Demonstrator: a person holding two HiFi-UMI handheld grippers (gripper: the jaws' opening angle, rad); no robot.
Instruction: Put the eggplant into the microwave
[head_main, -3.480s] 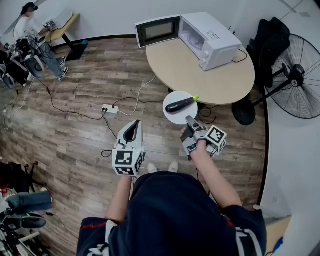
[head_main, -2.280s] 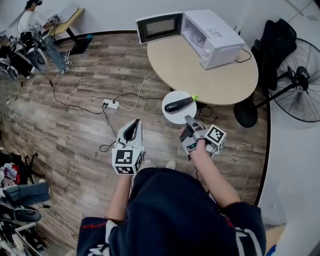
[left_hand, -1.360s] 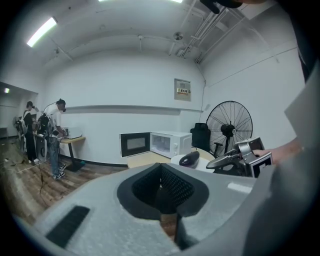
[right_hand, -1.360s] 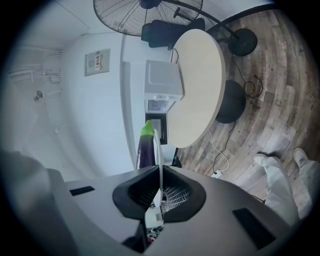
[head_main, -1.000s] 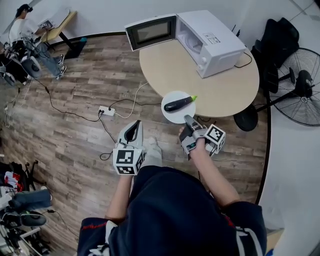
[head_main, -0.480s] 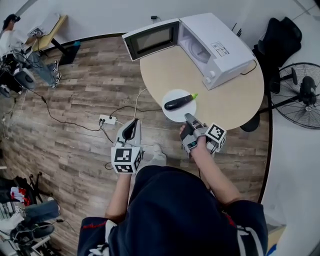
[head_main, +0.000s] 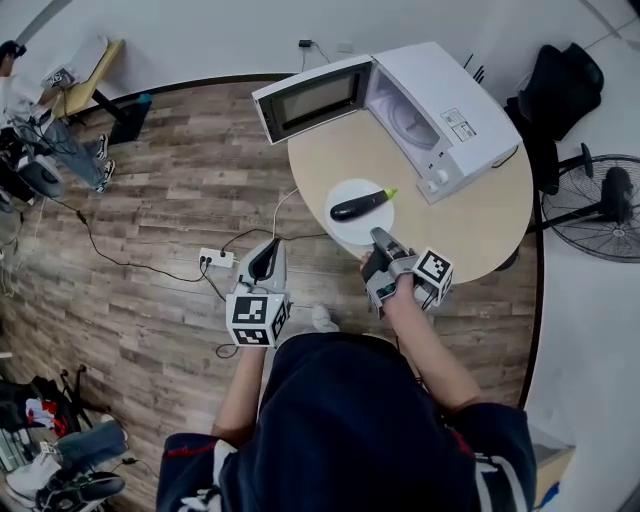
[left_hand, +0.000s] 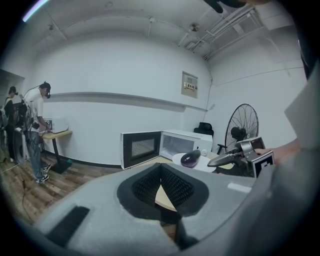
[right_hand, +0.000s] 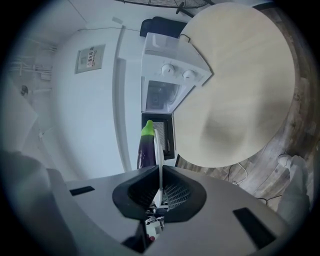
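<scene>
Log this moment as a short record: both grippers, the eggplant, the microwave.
right gripper: shut on the rim of the white plate
left gripper: open, nothing between its jaws
eggplant: lying on the plate, green stem end toward the microwave
microwave: on the round table, door swung open
task: eggplant not yet inside

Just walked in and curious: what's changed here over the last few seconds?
The person walked up to the round beige table, bringing the white plate with the dark purple eggplant from above the wooden floor to over the table's edge, nearer the white microwave. Unchanged: right gripper clamped on the plate's rim, left gripper empty, microwave door open.
</scene>
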